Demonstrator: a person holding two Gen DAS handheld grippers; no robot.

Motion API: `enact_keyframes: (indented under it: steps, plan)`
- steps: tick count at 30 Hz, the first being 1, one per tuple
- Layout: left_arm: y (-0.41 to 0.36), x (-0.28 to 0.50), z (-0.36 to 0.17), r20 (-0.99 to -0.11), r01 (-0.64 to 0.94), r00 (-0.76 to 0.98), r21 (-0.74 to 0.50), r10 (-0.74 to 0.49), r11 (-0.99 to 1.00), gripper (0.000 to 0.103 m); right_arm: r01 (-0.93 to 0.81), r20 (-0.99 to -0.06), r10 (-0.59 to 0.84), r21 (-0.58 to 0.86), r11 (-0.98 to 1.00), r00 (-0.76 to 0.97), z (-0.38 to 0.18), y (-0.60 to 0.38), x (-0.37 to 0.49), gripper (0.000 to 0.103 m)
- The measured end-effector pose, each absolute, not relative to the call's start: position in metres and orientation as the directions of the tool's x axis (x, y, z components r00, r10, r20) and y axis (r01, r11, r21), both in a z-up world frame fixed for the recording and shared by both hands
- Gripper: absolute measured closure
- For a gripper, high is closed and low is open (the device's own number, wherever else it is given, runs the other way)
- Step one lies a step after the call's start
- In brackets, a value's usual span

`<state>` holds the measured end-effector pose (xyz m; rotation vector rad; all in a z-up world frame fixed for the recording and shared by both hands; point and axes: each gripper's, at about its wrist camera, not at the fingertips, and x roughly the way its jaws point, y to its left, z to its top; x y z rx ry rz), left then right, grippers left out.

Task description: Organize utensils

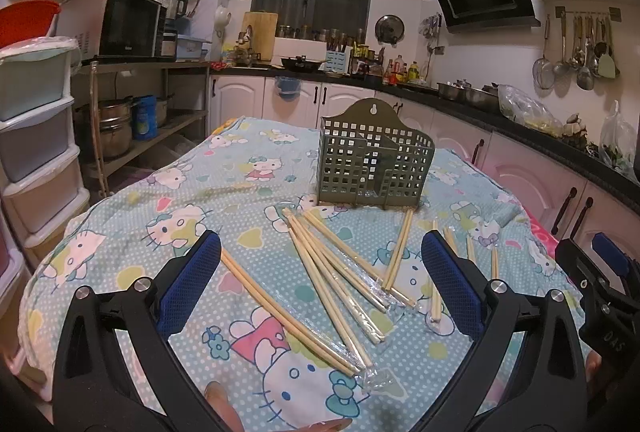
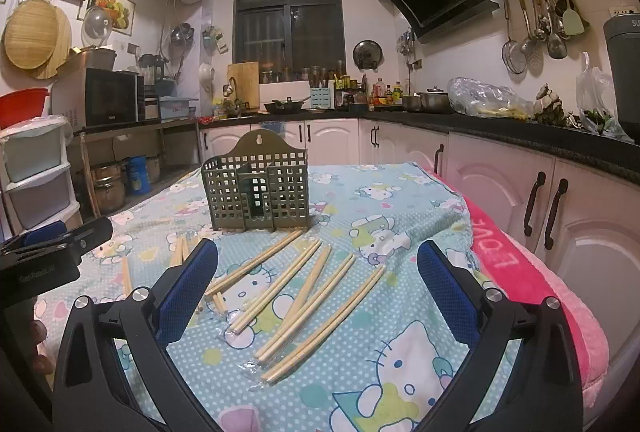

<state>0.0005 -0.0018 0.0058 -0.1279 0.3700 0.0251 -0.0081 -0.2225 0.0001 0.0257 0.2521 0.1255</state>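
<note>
An olive-green perforated plastic utensil holder [image 1: 374,161] stands upright on the light-blue cartoon-cat tablecloth [image 1: 160,199]; through its grid walls nothing shows inside. The pale wooden chopsticks in clear wrappers [image 1: 332,272] lie scattered on the cloth just before it. The left gripper [image 1: 320,288] and the right gripper [image 2: 318,292] have jaws fully spread and hold nothing.

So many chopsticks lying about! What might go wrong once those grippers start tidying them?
The wooden chopsticks lie crossed, some in clear plastic sleeves, so a pinch may catch several or slip. The soft cartoon-print cloth could bunch under the fingers. The green perforated plastic holder stands loose and might tip when sticks drop in.
</note>
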Motion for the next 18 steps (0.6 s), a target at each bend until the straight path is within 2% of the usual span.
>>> enact_keyframes:
  steps: [18]
  plan:
    - [-0.0015,0.0004,0.0033,-0.357,-0.048,0.934,-0.115,0.004,0.992,0.011,-0.122,-0.251,0.13,0.05,0.991,0.959,-0.003,-0.225,-0.0064,0.006]
